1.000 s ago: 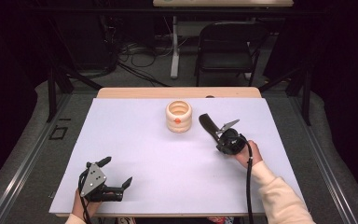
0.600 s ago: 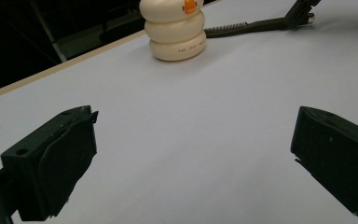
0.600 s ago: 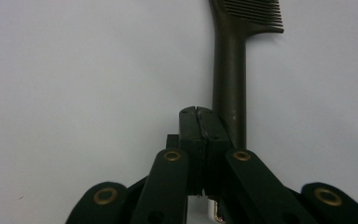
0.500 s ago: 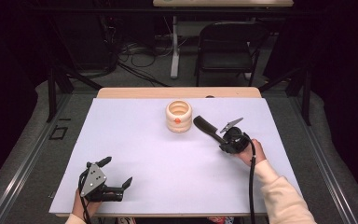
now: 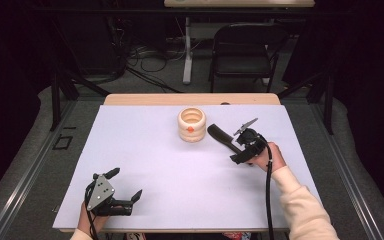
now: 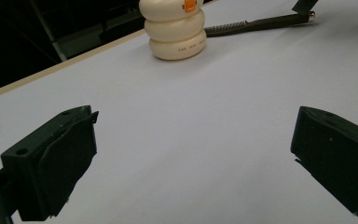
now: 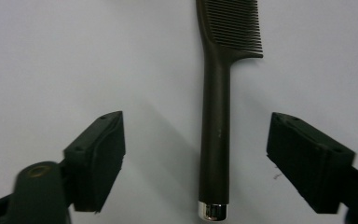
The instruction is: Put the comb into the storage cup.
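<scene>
Right hand-held gripper [image 7: 193, 163] jaws just opened wide, comb [image 7: 214, 140] between, unheld; lift straight off toward 6 o'clock, don't nudge handle

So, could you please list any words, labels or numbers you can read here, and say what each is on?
Cream ringed container: a line of small dark print on its lowest ring, too blurred to read.
Orange tab on the container: no legible text.
Dark comb: no text.
</scene>
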A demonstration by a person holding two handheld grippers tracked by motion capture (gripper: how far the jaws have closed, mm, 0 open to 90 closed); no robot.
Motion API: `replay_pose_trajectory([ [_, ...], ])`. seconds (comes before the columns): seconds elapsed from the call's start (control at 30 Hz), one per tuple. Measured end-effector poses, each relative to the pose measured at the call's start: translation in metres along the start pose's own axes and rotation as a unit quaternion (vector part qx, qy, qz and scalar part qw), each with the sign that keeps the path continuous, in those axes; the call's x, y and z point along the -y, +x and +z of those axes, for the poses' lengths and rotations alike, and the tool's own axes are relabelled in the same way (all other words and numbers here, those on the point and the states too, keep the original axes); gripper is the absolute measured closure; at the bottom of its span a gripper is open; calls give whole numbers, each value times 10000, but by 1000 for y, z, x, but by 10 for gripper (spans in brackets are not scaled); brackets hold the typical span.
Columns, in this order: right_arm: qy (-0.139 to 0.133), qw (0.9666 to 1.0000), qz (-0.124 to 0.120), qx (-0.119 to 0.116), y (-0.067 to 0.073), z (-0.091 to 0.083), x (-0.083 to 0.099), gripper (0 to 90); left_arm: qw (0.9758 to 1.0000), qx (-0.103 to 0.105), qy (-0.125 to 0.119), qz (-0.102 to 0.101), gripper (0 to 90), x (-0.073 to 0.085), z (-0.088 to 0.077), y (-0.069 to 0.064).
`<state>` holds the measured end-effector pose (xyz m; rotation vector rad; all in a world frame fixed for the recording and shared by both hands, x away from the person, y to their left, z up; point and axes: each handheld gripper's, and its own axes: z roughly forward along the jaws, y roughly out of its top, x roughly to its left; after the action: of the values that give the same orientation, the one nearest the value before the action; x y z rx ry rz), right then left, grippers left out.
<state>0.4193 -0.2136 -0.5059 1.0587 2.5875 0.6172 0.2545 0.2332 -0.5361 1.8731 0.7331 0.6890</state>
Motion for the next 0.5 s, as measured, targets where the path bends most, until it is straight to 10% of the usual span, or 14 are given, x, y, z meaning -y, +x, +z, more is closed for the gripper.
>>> replay_pose_trajectory([
  [0.27, 101, 9998, 80, 118, -6, 8, -12, 173, 10000, 0, 9, 6, 1, 0, 0, 0],
  [0.5, 277, 9995, 45, 117, -8, 19, -21, 433, 10000, 23, 15, 16, 2, 0, 1, 0],
])
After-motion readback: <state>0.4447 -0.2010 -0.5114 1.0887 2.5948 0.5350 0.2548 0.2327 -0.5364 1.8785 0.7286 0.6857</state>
